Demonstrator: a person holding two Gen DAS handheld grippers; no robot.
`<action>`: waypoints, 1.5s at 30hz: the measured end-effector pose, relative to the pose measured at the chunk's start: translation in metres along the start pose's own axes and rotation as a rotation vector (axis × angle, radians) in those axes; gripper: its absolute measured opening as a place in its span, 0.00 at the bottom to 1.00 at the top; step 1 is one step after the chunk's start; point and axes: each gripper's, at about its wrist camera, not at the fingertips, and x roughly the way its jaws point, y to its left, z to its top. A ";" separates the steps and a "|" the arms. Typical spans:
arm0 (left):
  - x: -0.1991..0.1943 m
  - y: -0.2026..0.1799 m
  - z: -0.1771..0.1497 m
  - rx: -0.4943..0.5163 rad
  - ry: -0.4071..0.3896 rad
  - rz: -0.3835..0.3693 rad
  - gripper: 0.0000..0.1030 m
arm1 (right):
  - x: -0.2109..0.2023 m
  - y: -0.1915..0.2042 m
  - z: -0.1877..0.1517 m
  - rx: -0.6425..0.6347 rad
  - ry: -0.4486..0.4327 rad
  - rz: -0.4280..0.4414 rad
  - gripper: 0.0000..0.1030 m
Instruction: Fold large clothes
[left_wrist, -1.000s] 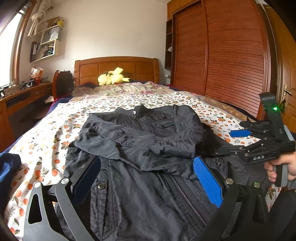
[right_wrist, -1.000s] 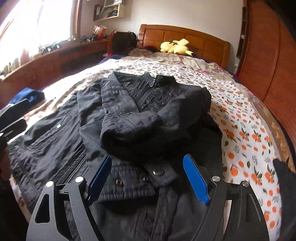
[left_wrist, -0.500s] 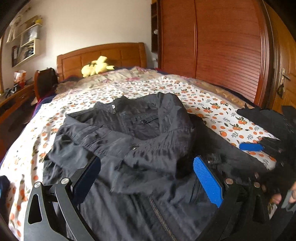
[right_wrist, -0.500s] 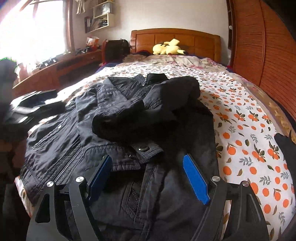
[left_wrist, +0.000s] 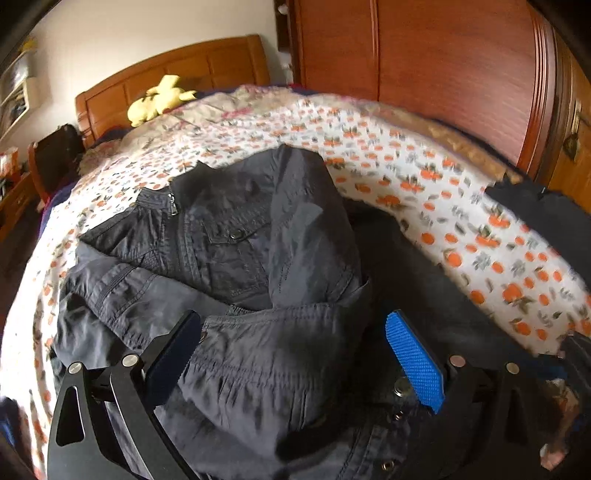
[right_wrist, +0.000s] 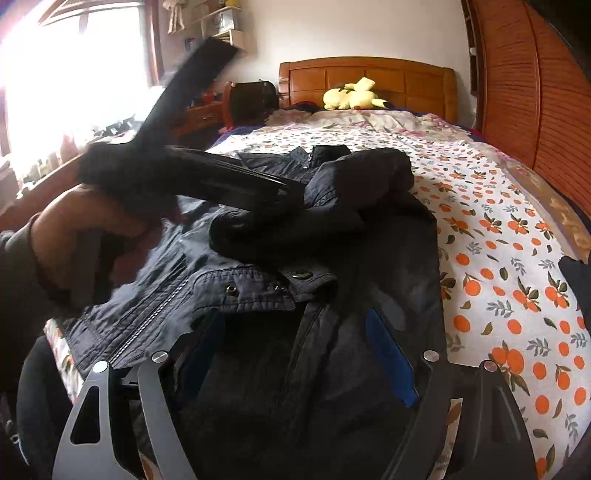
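A dark jacket (left_wrist: 258, 236) lies front up on the orange-print bedsheet (left_wrist: 443, 206), with both sleeves folded across its chest. My left gripper (left_wrist: 295, 354) is open above the folded sleeve near the cuff, blue pads wide apart on either side of the fabric. In the right wrist view the jacket (right_wrist: 332, 221) fills the middle. My right gripper (right_wrist: 295, 354) hangs open over its lower front by the zip and snap buttons. The left gripper (right_wrist: 229, 184), blurred and held in a hand (right_wrist: 85, 229), crosses over the jacket's left side.
A yellow plush toy (right_wrist: 351, 96) lies by the wooden headboard. A wooden wardrobe (left_wrist: 424, 55) runs along the right of the bed. Another dark garment (left_wrist: 546, 206) sits at the bed's right edge. A desk (right_wrist: 37, 177) and a chair (right_wrist: 251, 99) stand on the window side.
My left gripper has swept sideways across the jacket and turned, and now shows large in the right wrist view. The right gripper shifted slightly nearer the hem. Both stay open.
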 end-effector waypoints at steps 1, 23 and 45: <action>0.005 -0.003 0.002 0.022 0.018 0.015 0.91 | -0.002 0.001 0.000 -0.003 -0.003 0.005 0.75; -0.101 0.074 -0.016 -0.116 -0.122 0.211 0.07 | -0.002 0.018 0.007 -0.039 -0.033 -0.002 0.75; -0.113 0.079 -0.143 -0.273 -0.103 0.109 0.57 | 0.012 0.025 0.015 -0.038 -0.023 -0.004 0.75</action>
